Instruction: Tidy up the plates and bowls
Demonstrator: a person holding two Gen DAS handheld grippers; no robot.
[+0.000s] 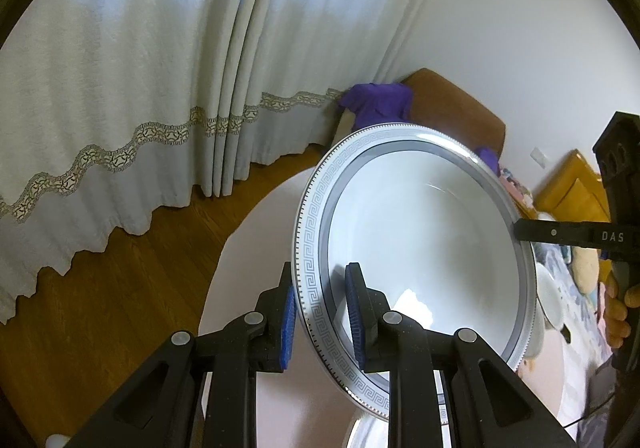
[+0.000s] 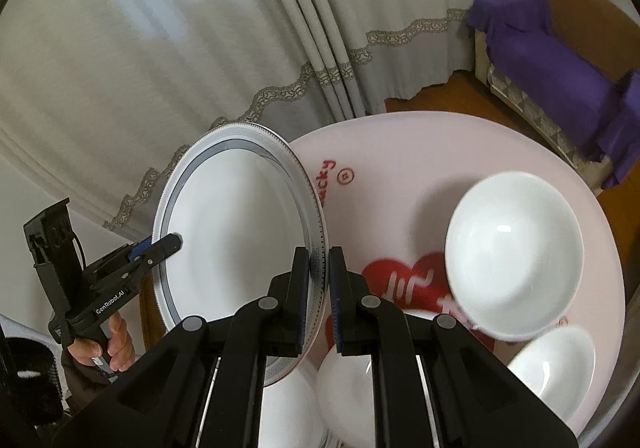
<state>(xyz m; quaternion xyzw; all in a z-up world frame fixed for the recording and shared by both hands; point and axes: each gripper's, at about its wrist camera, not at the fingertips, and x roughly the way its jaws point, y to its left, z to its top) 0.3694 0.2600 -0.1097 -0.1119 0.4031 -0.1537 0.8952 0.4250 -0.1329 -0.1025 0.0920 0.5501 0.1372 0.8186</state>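
Pink table [image 2: 400,151] reads "ucky" (partly hidden); left gripper [image 2: 160,244] perhaps "GenRobot.AI"

One patterned plate [image 2: 236,248] is up at centre-left of the right wrist view. Three white bowls show there: one [image 2: 516,256] at right, one [image 2: 556,368] at lower right, one [image 2: 348,388] at bottom centre. Two grippers appear, [image 2: 319,300] at bottom centre and [image 2: 160,244] at left.

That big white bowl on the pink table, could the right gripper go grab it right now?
Probably not yet. The right gripper is shut on the rim of the patterned plate, which the left gripper holds on the opposite rim. The big white bowl sits uncovered just right of it, so only the plate occupies it.
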